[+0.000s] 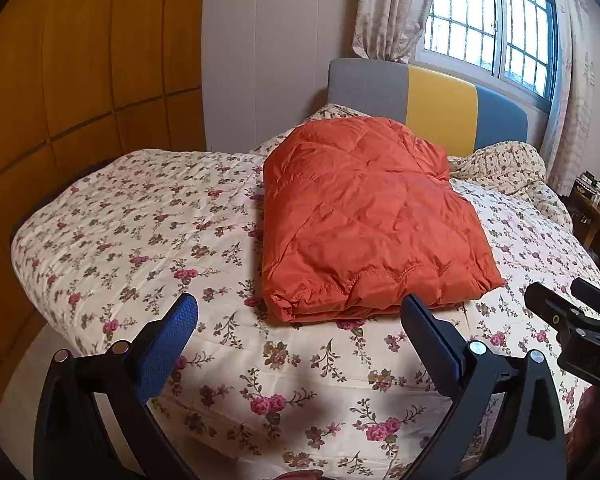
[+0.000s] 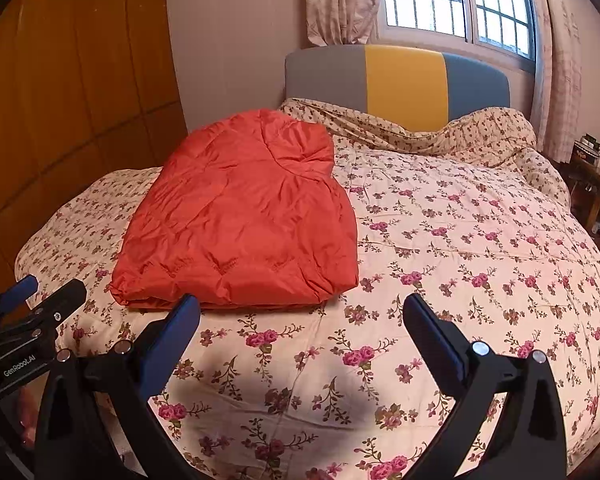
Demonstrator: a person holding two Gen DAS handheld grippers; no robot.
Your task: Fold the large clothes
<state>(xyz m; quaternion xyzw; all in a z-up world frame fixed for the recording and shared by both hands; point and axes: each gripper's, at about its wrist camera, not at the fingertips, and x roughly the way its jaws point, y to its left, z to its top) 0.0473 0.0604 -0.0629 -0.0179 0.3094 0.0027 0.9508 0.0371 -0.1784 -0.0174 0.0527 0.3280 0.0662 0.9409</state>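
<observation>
An orange quilted jacket [image 1: 364,220] lies folded into a thick rectangle on the floral bedspread [image 1: 140,232]. It also shows in the right wrist view [image 2: 244,216], left of centre. My left gripper [image 1: 300,308] is open and empty, held above the bed just in front of the jacket's near hem. My right gripper [image 2: 302,308] is open and empty, in front of the jacket's near right corner. Each gripper shows at the edge of the other's view: the right one [image 1: 572,304] and the left one [image 2: 48,292].
The bed has a grey, yellow and blue headboard [image 1: 440,104] under a barred window [image 1: 492,24] with curtains. A wooden wardrobe [image 1: 80,60] stands along the left. A bunched floral quilt [image 2: 480,136] lies at the head. A cluttered side table [image 2: 596,168] stands at the right.
</observation>
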